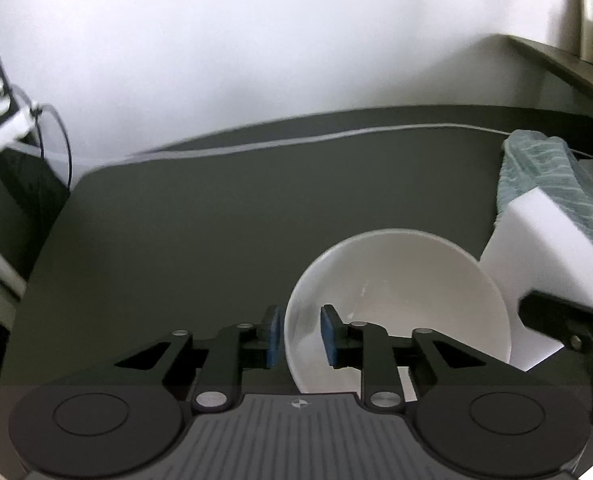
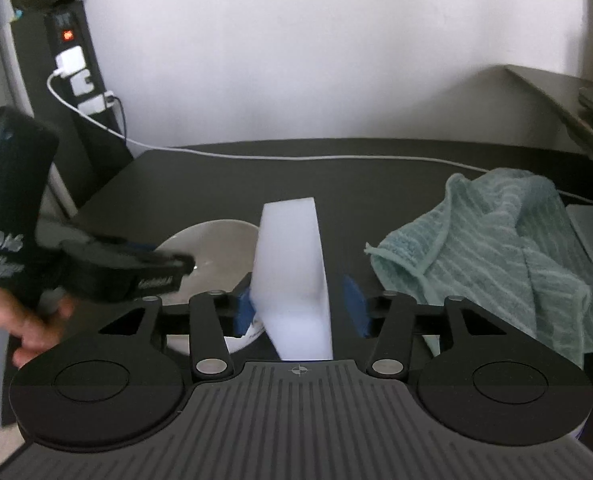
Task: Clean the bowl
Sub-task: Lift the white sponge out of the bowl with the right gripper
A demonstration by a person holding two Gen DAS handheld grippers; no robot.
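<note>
From the left wrist, the left gripper (image 1: 302,336) pinches the near rim of the white bowl (image 1: 400,304), one blue pad outside the wall, one inside; the bowl sits on the dark table (image 1: 216,220).

From the right wrist, the right gripper (image 2: 302,308) holds a white sponge (image 2: 294,276); its left pad touches, its right pad shows a gap. A teal towel (image 2: 504,252) lies just right. The left tool's handle reads "DAS"; the smaller print is blurred.

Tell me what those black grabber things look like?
Each hand-held gripper is black with linked bars, silver rivets, two round discs and a grey ribbed base bearing a small crosshair mark. The left hand-held gripper and right hand-held gripper have blue pads on their fingertips. The left one's handle carries white lettering, too blurred to read.
</note>
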